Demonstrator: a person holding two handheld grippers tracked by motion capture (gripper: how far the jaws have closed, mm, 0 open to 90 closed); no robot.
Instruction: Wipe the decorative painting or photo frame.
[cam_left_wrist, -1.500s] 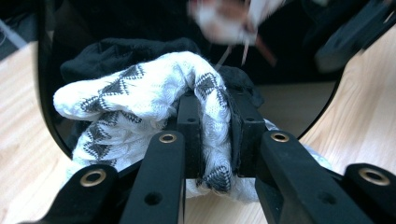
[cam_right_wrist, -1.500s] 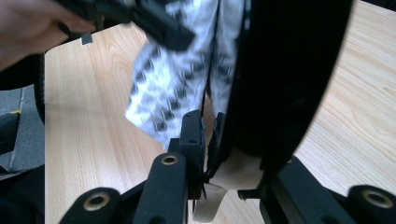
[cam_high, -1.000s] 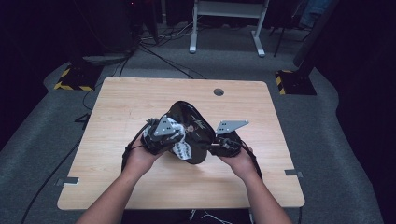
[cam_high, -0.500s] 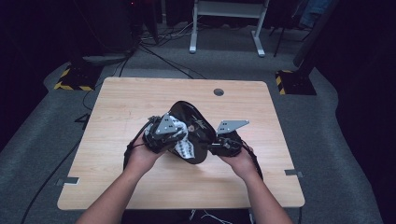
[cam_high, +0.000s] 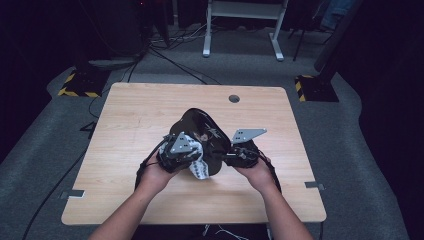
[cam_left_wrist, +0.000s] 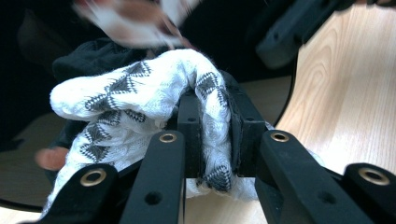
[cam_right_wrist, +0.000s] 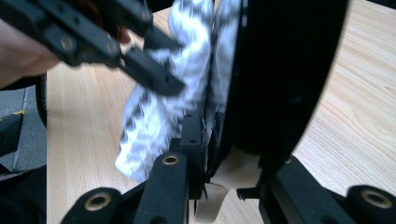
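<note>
Together we work at the middle of the pale wood-grain table (cam_high: 125, 115). Our left gripper (cam_left_wrist: 215, 140) is clenched on a soft white knit cloth (cam_left_wrist: 140, 93) patterned with dark diamonds, bunched against a glossy black rounded object (cam_high: 202, 127). Our right gripper (cam_right_wrist: 224, 154) pinches that object's thin curved edge.

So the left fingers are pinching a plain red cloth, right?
Not quite. The left fingers are pinching a cloth, but it is white with a dark zigzag pattern, not plain red. The left gripper view shows it clamped between them.
</note>
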